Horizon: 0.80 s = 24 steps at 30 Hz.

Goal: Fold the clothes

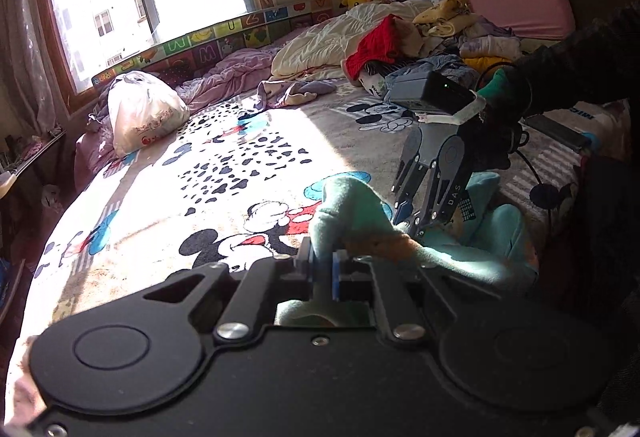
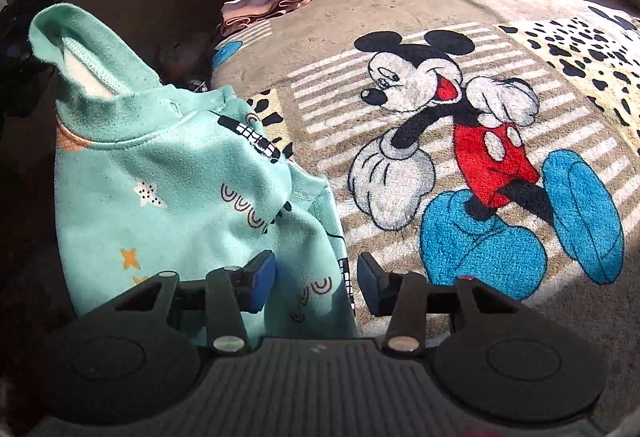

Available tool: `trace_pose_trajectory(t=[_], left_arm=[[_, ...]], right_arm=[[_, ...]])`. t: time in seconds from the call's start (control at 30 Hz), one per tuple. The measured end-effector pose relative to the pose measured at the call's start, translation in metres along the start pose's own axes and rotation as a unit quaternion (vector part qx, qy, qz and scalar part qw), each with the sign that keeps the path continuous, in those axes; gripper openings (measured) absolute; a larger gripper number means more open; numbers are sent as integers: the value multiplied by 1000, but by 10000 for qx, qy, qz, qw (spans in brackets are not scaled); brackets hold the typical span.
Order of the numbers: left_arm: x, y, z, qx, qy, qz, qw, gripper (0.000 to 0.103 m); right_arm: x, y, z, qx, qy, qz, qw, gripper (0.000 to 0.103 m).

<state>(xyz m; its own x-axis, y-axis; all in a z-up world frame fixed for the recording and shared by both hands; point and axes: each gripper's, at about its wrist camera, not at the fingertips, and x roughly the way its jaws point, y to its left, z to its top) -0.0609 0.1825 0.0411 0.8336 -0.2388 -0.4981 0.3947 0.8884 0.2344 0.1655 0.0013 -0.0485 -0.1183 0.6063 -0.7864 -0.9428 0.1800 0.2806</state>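
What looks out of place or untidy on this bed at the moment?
The mint sweater is bunched, not flat: the left gripper pinches one fold while the open right gripper hovers at its edge. Behind, a loose pile of clothes covers the head of the bed.

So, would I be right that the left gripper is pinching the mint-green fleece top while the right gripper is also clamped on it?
Not quite. The left gripper is pinching the mint-green fleece top, but the right wrist view shows the right gripper open, its jaws apart around the fabric's edge.
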Motion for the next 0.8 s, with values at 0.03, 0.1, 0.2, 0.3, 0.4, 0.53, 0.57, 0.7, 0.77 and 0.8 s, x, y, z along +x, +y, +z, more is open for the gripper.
trace_pose_trajectory(t=[0.03, 0.1, 0.2, 0.3, 0.4, 0.53, 0.57, 0.7, 0.77, 0.8], left_arm=[[1, 1, -1, -40, 4, 11, 10000, 7], [2, 2, -4, -124, 14, 31, 9999, 7], [7, 9, -7, -420, 59, 124, 9990, 7], [15, 15, -5, -591, 119, 345, 9976, 7], [22, 22, 8, -686, -12, 490, 9964, 7], [31, 30, 41, -925, -457, 782, 9916, 7], [31, 32, 52, -1063, -629, 801, 9891, 7], [26, 35, 94, -1416, -1235, 737, 9794, 7], [21, 31, 115, -1366, -1400, 763, 9777, 7], [19, 30, 124, -1291, -1450, 770, 9779, 7]], right_arm=[[2, 2, -1, -53, 69, 17, 10000, 23], [1, 7, -4, -179, 29, -47, 9998, 10], [-29, 20, -10, -285, -426, -472, 9976, 6], [-63, 33, -16, -378, -926, -937, 9906, 6], [-111, 48, -19, -410, -1379, -1719, 9746, 6], [-188, 75, -24, -389, -2049, -2810, 9367, 6], [-208, 82, -25, -358, -2233, -3033, 9257, 6], [-263, 113, -27, -519, -2683, -3862, 8810, 6], [-282, 125, -27, -632, -2777, -4142, 8645, 6], [-290, 129, -28, -662, -2810, -4222, 8593, 6]])
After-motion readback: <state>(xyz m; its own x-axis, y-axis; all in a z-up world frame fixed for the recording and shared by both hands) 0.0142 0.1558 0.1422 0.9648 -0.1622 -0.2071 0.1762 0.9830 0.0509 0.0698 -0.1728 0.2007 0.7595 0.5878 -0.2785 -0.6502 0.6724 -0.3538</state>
